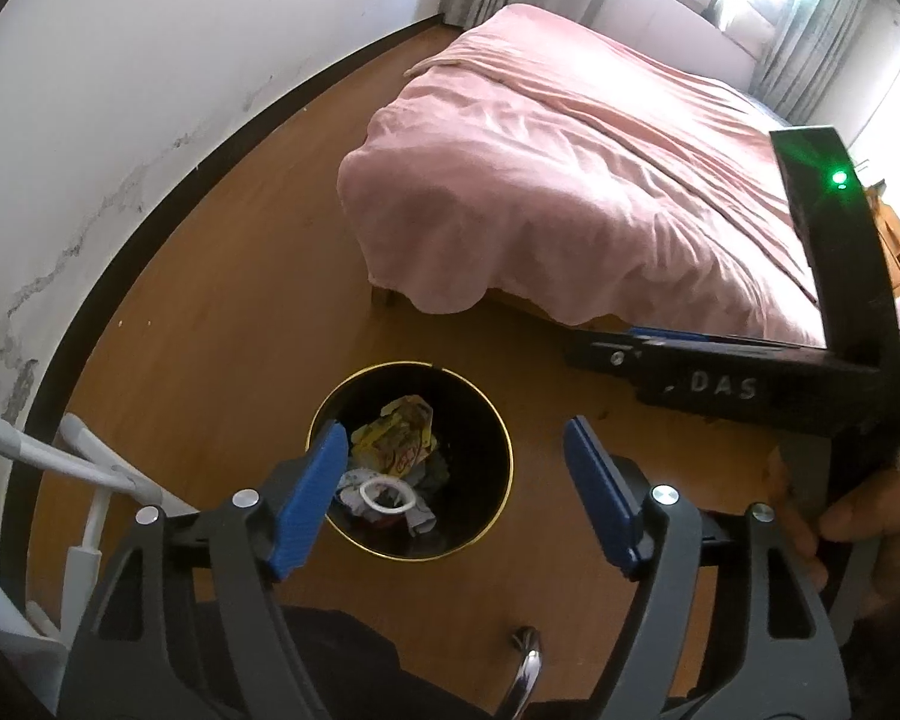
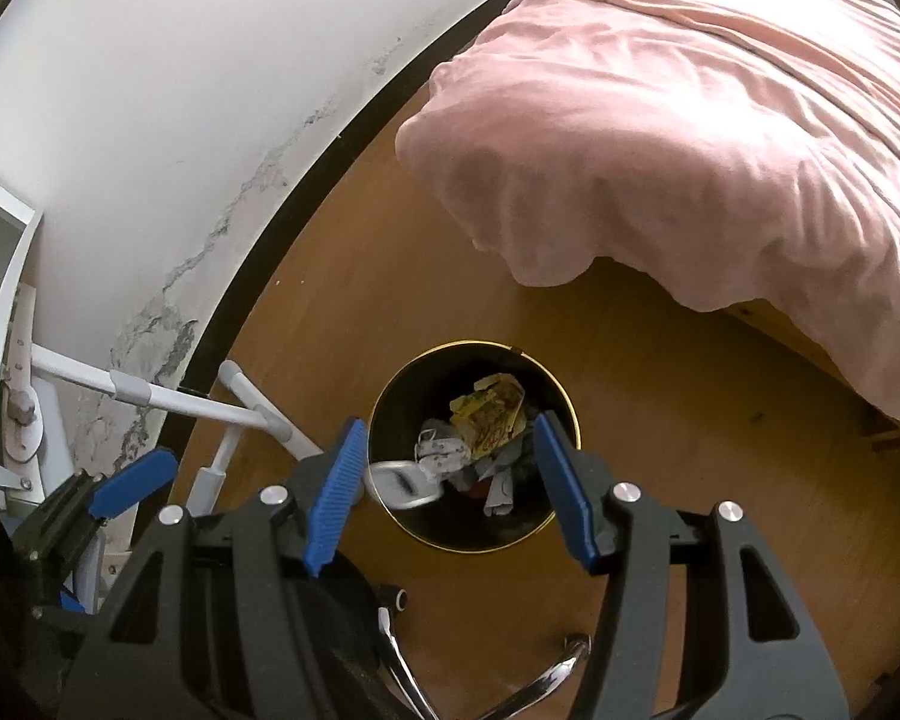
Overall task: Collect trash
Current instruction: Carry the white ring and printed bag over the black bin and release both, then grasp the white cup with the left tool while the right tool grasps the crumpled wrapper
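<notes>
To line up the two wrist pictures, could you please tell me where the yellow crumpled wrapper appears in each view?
Left wrist: the yellow crumpled wrapper lies in the upper part of the black bin, lower centre, just right of the left blue pad.
Right wrist: the wrapper lies in the bin's upper right part, centre, between the blue pads.
Shared landmark: the pink bedspread, upper right in both.

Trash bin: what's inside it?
The black trash bin holds a crumpled yellow wrapper, a white ring and grey-white paper scraps. Anything beneath them is covered.
</notes>
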{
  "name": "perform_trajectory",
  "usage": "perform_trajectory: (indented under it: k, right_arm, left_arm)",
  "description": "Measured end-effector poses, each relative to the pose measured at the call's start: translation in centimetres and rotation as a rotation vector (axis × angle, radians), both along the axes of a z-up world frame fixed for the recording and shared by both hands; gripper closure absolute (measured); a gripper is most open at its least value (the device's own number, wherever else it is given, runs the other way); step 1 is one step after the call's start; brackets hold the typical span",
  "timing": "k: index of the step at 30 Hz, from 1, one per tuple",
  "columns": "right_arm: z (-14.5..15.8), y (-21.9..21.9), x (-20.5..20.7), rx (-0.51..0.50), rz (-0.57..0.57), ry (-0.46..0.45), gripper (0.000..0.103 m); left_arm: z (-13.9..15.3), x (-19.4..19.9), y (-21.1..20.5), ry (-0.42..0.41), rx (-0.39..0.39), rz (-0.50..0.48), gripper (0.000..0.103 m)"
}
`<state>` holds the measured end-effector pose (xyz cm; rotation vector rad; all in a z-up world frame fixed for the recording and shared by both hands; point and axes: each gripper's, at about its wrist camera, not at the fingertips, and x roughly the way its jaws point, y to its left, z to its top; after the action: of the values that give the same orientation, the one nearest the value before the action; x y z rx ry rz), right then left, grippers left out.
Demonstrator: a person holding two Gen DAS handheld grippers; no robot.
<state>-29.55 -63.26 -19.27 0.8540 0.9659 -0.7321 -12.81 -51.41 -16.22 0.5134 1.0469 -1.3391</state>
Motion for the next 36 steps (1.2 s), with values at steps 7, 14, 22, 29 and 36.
perform_trajectory:
  k: [7,14,22,29,36]
  right_arm:
    - [0.4,0.8,-0.1,-0.028,0.009,0.009,0.046]
    - [3.1,2.6,0.7,-0.112,0.03,0.001,0.046]
    - [11.4,10.0,7.0,-0.241,0.239,-0.125,0.045]
    - [16.8,19.2,17.4,-0.298,0.515,-0.21,0.038]
    - [15.8,27.6,27.8,-0.27,0.736,-0.176,0.038]
  left_arm:
    - [2.2,-0.1,1.4,-0.027,-0.039,0.004,0.024]
    - [6.9,0.7,5.0,-0.064,-0.105,0.042,0.021]
    - [14.4,5.2,16.1,-0.219,-0.177,0.185,0.015]
    - [17.0,12.6,28.8,-0.345,-0.143,0.517,0.011]
    - [16.0,18.6,38.7,-0.325,-0.096,0.797,0.011]
